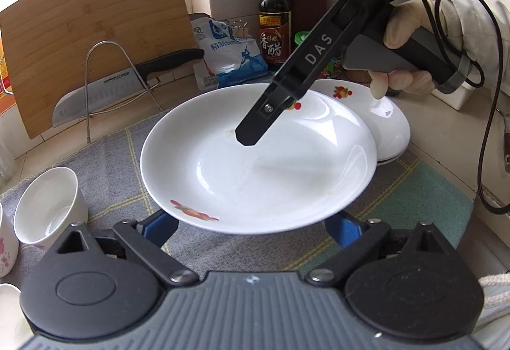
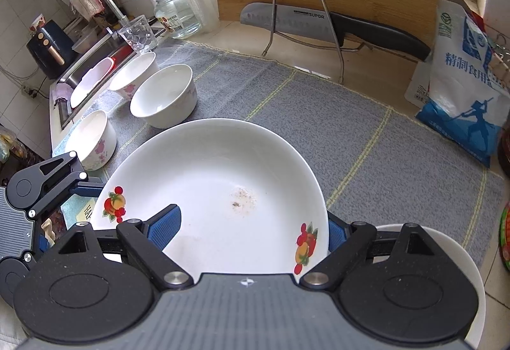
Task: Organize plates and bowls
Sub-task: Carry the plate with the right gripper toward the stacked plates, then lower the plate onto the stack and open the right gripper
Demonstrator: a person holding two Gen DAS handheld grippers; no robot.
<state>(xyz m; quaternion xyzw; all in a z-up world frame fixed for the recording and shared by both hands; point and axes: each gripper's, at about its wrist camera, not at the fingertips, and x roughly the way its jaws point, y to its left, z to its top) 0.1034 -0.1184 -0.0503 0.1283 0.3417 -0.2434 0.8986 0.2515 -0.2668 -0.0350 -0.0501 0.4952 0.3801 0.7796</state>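
Right wrist view gives me the widest thing first: the grey cloth [image 2: 350, 133] covering the counter, and above it the fruit-printed plate [image 2: 223, 178], tilted and filling the middle. My right gripper [image 2: 251, 229] straddles its rim at 6 o'clock, one pad over the upper face and the other beneath; whether the jaws truly bite I cannot tell. From the left wrist, my left gripper [image 1: 251, 225] stands with jaws apart, the plate's near rim over its pads. The plate stack [image 1: 392, 127] lies at 2 o'clock there, and I judge it the goal. I should level the plate, carry it low and centre it before releasing, steering clear of the bowls [image 2: 164, 101] at 10 o'clock. A small stain [image 2: 242, 198] marks the plate's well.
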